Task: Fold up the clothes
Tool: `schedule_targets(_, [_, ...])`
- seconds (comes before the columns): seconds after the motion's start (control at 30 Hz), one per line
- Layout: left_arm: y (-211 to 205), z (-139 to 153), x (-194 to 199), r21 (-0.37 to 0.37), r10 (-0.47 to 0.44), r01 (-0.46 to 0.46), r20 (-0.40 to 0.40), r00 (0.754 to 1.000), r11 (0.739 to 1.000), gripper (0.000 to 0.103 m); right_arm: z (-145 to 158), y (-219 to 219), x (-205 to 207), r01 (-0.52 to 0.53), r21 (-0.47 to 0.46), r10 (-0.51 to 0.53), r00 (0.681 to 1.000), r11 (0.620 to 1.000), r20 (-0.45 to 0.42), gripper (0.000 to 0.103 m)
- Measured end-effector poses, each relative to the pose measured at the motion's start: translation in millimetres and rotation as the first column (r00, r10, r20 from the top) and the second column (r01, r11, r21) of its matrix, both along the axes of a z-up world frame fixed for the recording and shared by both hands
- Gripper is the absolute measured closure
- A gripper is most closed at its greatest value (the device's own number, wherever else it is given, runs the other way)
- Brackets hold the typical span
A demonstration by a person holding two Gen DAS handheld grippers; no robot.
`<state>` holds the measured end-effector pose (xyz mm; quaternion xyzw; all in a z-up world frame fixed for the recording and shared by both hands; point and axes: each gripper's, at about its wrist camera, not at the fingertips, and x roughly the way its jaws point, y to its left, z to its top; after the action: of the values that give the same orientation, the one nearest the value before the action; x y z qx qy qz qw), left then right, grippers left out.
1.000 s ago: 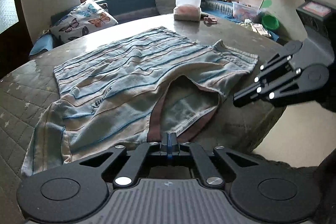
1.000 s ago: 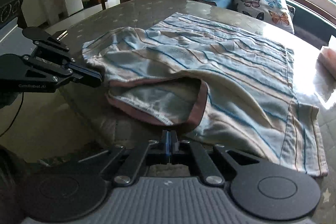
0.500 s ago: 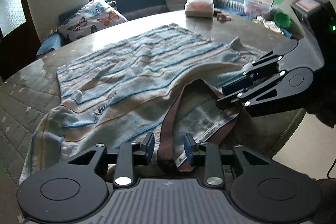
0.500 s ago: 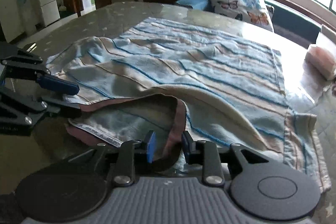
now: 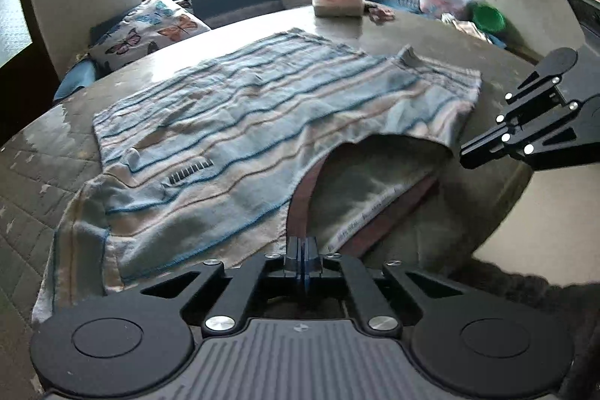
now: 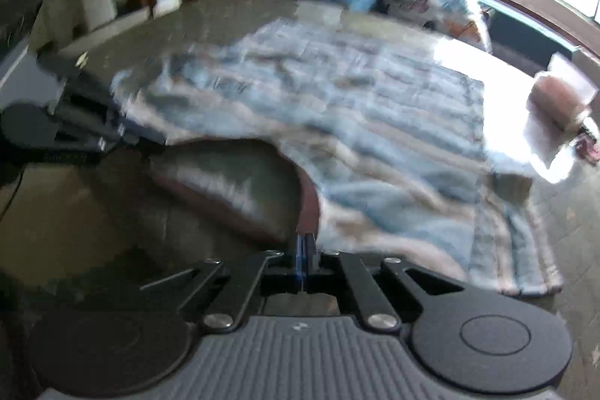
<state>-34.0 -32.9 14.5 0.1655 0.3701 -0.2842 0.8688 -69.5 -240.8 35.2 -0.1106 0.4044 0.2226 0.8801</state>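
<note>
A striped shirt (image 5: 255,137) is spread on the round worktop (image 5: 412,36), its neckline at the near edge. The neckline's brown band is pinched in both the left gripper (image 5: 302,259) and the right gripper (image 6: 304,259). The thin band could slip free if pulled unevenly. A tissue box (image 5: 339,0) is sharp only in the left view; the right view is blurred.
</note>
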Motion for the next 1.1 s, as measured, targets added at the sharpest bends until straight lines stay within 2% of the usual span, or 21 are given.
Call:
schedule_targets(0.23, [9,12,-1,-0.023,-0.022,0.022,-0.009,1.0,1.0,0.101,5,-1,33,0.014,0.046,-0.015,1.0,0.999,0.02,0.096])
schedule_targets(0.4, [16,28,13,-0.097,0.046,-0.044,0.013,0.999,0.994,0.097,8,-2,57,0.023,0.079,-0.026,0.999,0.997,0.033,0.094])
schedule_targets(0.57, [22,25,44,-0.125,0.157,-0.157,-0.007,0.988,0.98,0.097,-15,15,84,0.0,0.085,0.0,1.0,0.996,0.002,0.09])
schedule_targets(0.67, [33,19,66,-0.137,0.234,-0.237,-0.038,0.971,0.962,0.097,-28,25,83,-0.039,0.075,0.041,0.999,0.996,-0.022,0.09])
schedule_targets(0.77, [48,10,92,-0.159,0.31,-0.318,-0.073,0.948,0.935,0.091,-31,31,75,-0.089,0.055,0.091,0.996,0.994,-0.026,0.082])
schedule_targets(0.93, [73,-3,128,-0.17,0.441,-0.452,-0.098,0.892,0.876,0.091,-24,26,74,-0.089,0.059,0.091,0.996,0.994,-0.024,0.074])
schedule_targets(1.03, [94,-5,130,-0.192,0.477,-0.499,-0.151,0.866,0.845,0.091,-25,18,79,-0.061,0.064,0.064,0.997,0.996,-0.035,0.074])
schedule_targets(1.1, [105,4,118,-0.209,0.48,-0.496,-0.122,0.869,0.843,0.084,-27,12,81,-0.049,0.067,0.053,0.998,0.997,-0.047,0.071])
